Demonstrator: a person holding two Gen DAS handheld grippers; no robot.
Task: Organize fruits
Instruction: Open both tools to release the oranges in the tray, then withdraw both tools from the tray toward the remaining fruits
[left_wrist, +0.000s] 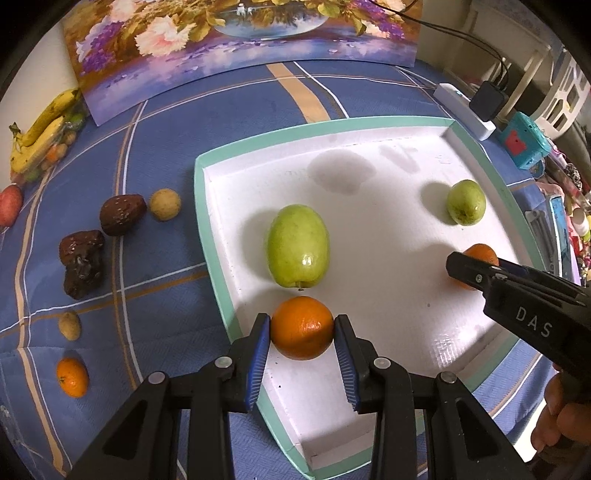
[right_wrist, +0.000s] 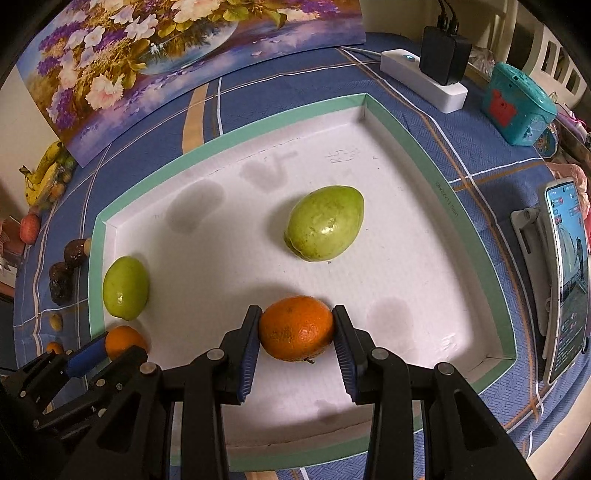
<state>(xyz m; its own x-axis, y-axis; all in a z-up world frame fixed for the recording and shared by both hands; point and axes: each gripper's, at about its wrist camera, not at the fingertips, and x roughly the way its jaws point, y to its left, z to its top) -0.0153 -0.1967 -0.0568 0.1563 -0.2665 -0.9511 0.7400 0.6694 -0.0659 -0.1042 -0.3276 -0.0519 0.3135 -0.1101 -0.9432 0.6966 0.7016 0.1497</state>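
Your left gripper (left_wrist: 302, 328) pinches an orange (left_wrist: 302, 328) at six o'clock in its view, over the white tray (left_wrist: 369, 229); your right gripper (right_wrist: 296, 328) clamps a second orange (right_wrist: 296, 328), a green fruit (right_wrist: 324, 223) at twelve o'clock beyond it.

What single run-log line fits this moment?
left claw: shut on orange | right claw: shut on second orange | tray: two green fruits inside
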